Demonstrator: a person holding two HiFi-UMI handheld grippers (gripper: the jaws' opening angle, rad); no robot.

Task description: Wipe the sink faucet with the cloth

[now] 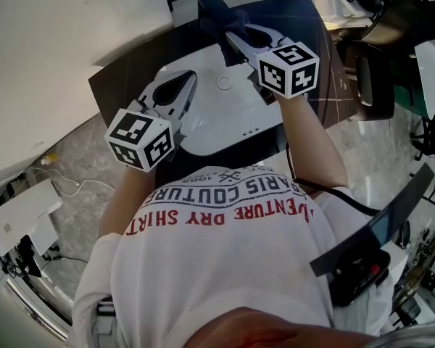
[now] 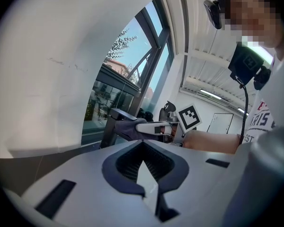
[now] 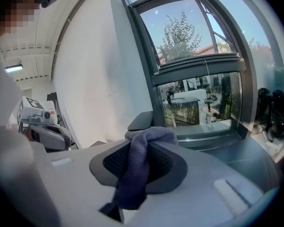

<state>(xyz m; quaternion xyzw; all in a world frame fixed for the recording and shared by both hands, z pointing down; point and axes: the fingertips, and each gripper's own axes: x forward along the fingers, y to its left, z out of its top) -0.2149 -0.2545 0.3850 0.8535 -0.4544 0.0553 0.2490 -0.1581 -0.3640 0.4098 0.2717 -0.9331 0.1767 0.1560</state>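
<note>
The right claw pinches the cloth, which is bunched against the faucet at 12 o'clock of the sink. The left claw, pressed together and empty, hangs at 7 o'clock of the right. To wipe well, pinch firmly, press the wad onto the spout and draw it along the top and sides, so the jaws never scrape metal.

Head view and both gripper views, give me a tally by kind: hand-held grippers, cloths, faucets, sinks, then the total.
Hand-held grippers: 2, the left hand-held gripper and the right hand-held gripper
Cloth: 1, dark blue
Faucet: 1
Sink: 1, white
Total: 5
</note>
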